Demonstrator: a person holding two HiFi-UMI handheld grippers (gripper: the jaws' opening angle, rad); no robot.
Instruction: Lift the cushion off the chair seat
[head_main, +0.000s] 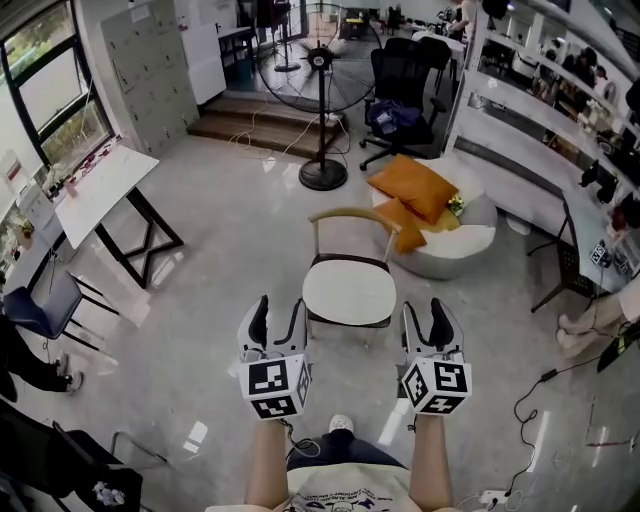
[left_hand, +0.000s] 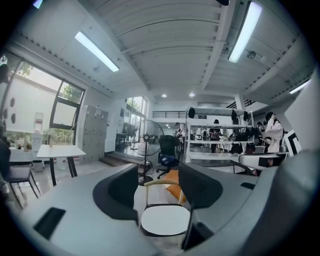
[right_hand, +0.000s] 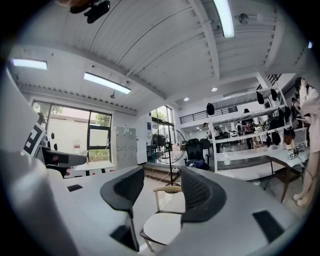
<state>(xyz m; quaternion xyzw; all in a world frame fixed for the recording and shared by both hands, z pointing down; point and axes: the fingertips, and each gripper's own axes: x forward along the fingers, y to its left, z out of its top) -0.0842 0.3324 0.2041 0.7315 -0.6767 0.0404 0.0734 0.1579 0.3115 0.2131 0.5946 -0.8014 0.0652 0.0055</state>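
A round white cushion (head_main: 349, 292) lies on the seat of a small chair with a curved wooden backrest (head_main: 352, 214), on the floor in front of me. My left gripper (head_main: 276, 322) hovers short of the seat's near left edge, jaws open and empty. My right gripper (head_main: 425, 322) hangs just right of the seat, also open and empty. The left gripper view frames the cushion (left_hand: 165, 220) low between the open jaws of that gripper (left_hand: 157, 187). In the right gripper view the cushion (right_hand: 161, 228) sits low and ahead of the open gripper (right_hand: 159, 192).
Beyond the chair, orange pillows (head_main: 412, 188) rest on a round grey pouf (head_main: 470, 242). A standing fan (head_main: 322, 175) and a black office chair (head_main: 400, 90) are farther back. A white table (head_main: 100, 188) and a blue chair (head_main: 40, 300) stand at the left. Cables (head_main: 530, 400) trail at the right.
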